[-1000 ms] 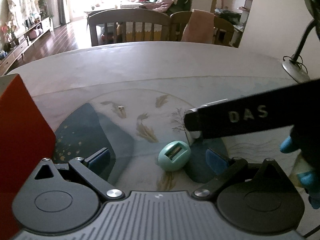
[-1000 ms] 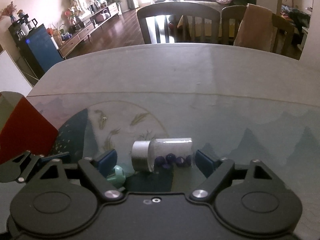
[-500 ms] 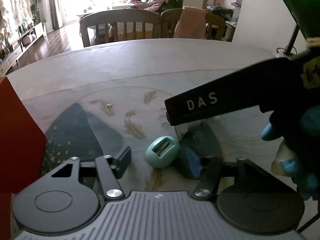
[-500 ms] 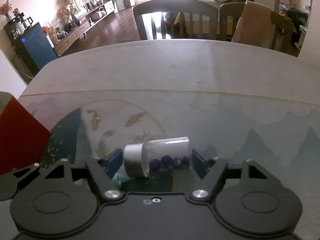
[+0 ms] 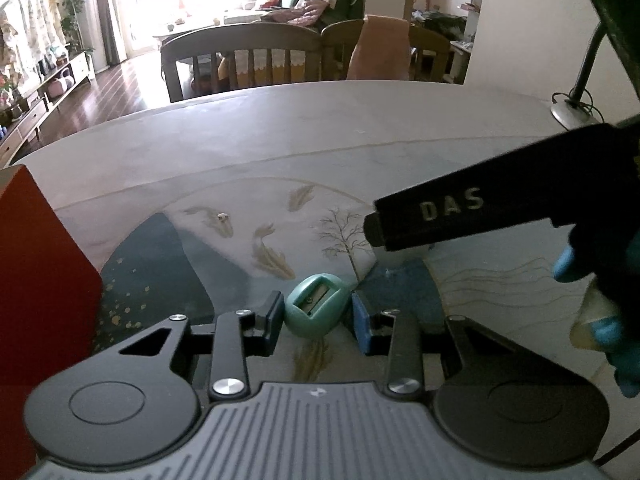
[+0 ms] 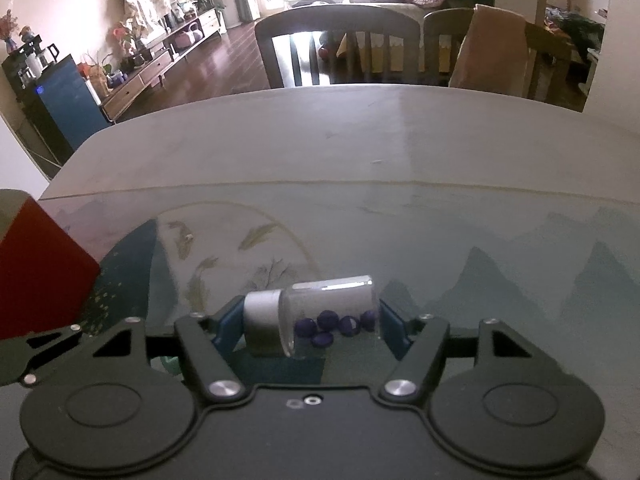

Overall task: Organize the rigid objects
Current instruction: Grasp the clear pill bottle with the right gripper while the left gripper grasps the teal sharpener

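Observation:
In the left wrist view my left gripper is shut on a teal egg-shaped pencil sharpener, its blue pads against both sides, just above the patterned table mat. In the right wrist view my right gripper is shut on a small clear glass jar with a silver lid and dark blue beads inside; it lies sideways between the pads. The right gripper's black body, marked DAS, shows at the right of the left wrist view.
A red box stands at the left edge of the table; it also shows in the right wrist view. A lamp base stands at the far right. Chairs stand behind the table's far edge.
My left gripper's jaws have closed from wide open onto the sharpener. My right gripper's jaws have closed onto the jar and lifted it slightly.

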A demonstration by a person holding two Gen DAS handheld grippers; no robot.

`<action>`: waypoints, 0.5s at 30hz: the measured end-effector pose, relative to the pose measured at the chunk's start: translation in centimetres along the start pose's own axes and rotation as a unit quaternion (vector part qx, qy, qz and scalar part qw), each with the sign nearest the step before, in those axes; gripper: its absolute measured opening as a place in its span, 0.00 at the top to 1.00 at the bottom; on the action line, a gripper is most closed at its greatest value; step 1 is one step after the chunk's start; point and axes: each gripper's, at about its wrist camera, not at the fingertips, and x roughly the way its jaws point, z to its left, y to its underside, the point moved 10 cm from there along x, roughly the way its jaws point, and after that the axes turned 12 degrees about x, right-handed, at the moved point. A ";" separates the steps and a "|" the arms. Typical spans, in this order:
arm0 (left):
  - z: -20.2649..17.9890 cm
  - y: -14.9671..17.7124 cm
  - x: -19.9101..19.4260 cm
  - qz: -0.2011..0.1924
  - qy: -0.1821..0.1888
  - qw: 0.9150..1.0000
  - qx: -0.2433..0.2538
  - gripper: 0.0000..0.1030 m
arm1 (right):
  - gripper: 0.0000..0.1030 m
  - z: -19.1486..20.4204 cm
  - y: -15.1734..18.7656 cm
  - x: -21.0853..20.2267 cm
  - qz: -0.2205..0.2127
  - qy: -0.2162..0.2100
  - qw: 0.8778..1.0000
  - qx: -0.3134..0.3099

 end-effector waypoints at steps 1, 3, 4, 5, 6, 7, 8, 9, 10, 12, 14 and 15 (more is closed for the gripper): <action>0.0 0.0 -0.2 0.000 -0.001 1.000 -0.001 0.66 | 0.33 0.1 0.1 -0.4 -0.001 -0.002 1.000 -0.001; 0.0 -0.2 -0.7 -0.001 0.002 1.000 -0.003 0.66 | 0.33 0.3 0.2 -1.2 -0.003 -0.006 1.000 -0.004; 0.0 -0.2 -1.0 -0.001 0.003 1.000 -0.005 0.66 | 0.33 0.4 0.2 -1.8 -0.005 -0.007 1.000 -0.006; 0.1 -0.2 -1.2 0.000 0.005 1.000 -0.006 0.66 | 0.33 0.5 0.3 -2.2 -0.007 -0.009 1.000 -0.007; 0.1 -0.2 -1.5 0.000 0.006 1.000 -0.008 0.66 | 0.33 0.6 0.3 -2.7 -0.008 -0.012 1.000 -0.007; 0.1 -0.2 -1.8 0.000 0.009 1.000 -0.010 0.65 | 0.33 0.6 0.3 -3.2 -0.010 -0.013 1.000 -0.008; 0.1 -0.2 -2.1 0.001 0.014 1.000 -0.013 0.65 | 0.33 0.7 0.4 -3.7 -0.012 -0.015 1.000 -0.008; 0.1 -0.2 -2.5 0.001 0.018 1.000 -0.015 0.65 | 0.33 0.8 0.4 -4.2 -0.014 -0.017 1.000 -0.009; 0.1 -0.3 -2.9 -0.002 0.020 1.000 -0.015 0.65 | 0.33 0.9 0.5 -4.7 -0.016 -0.019 1.000 -0.009; 0.2 -0.5 -3.8 -0.007 0.022 1.000 -0.016 0.65 | 0.33 1.1 0.6 -5.8 -0.020 -0.022 1.000 -0.008; 0.2 -0.4 -4.6 -0.011 0.023 0.999 -0.018 0.65 | 0.33 1.3 0.9 -6.7 -0.023 -0.022 0.999 -0.011; 0.3 -0.5 -5.1 -0.012 0.024 0.999 -0.020 0.66 | 0.33 1.3 1.0 -7.2 -0.025 -0.021 0.999 -0.012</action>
